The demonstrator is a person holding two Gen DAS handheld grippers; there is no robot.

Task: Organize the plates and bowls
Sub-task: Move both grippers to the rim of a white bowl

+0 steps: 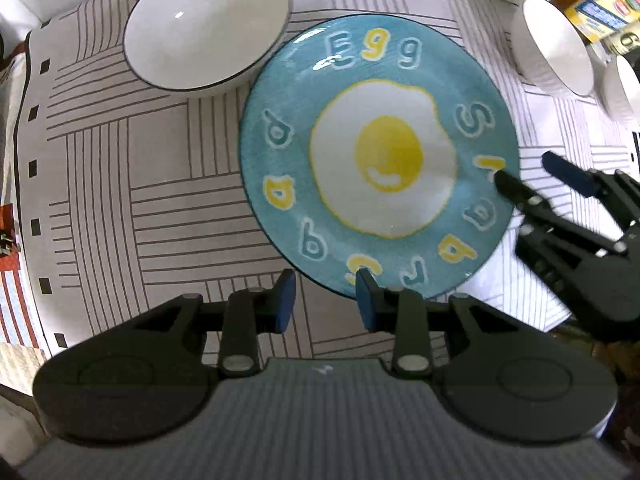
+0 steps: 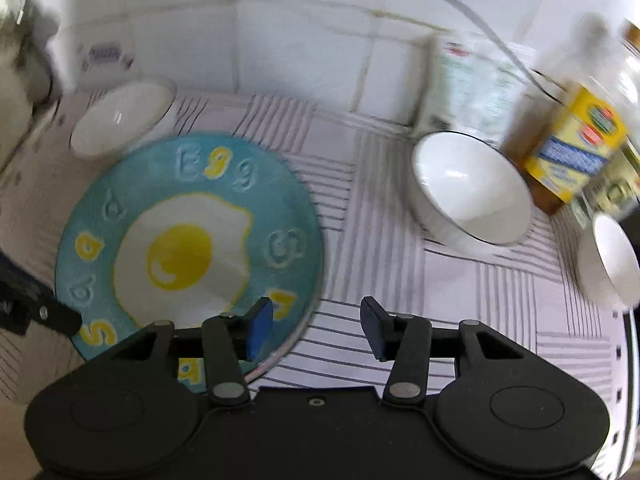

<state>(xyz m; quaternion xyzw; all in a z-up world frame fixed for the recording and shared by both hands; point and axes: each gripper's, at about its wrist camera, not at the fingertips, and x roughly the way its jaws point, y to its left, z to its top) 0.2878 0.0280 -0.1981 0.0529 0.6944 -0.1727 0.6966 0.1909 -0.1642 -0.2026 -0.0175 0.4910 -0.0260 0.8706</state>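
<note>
My left gripper [image 1: 326, 300] hangs released, its blue-padded jaws spread wide with nothing between them, just over the six o'clock rim of the round teal ceramic plate with the fried-egg picture and raised letters [image 1: 280, 184]. The plate lies flat on the white tablecloth with grey line blocks [image 1: 160, 200]. My right pad overlaps the plate's edge in this view; whether it touches the glaze I cannot tell.

At eleven o'clock from the plate sits a wide white bowl with a thin dark rim [image 1: 208, 24], upright, its wall just beside the plate's edge. At two o'clock stand two smaller white bowls: the nearer small white bowl [image 1: 554, 46] and, beyond it at the frame's edge, the outer small white bowl [image 1: 620, 88].

My right gripper [image 2: 316, 328] is also released, jaws wide apart and gripping nothing. Its left finger hovers over the plate's five o'clock rim, its right finger over bare cloth. From my left wrist camera it comes in at three o'clock.

Behind the small bowls, at one o'clock, a yellow-and-blue labelled box [image 2: 576, 144] and a pale printed carton [image 2: 472, 80] stand against the white tiled wall [image 2: 300, 40], both blurred.
</note>
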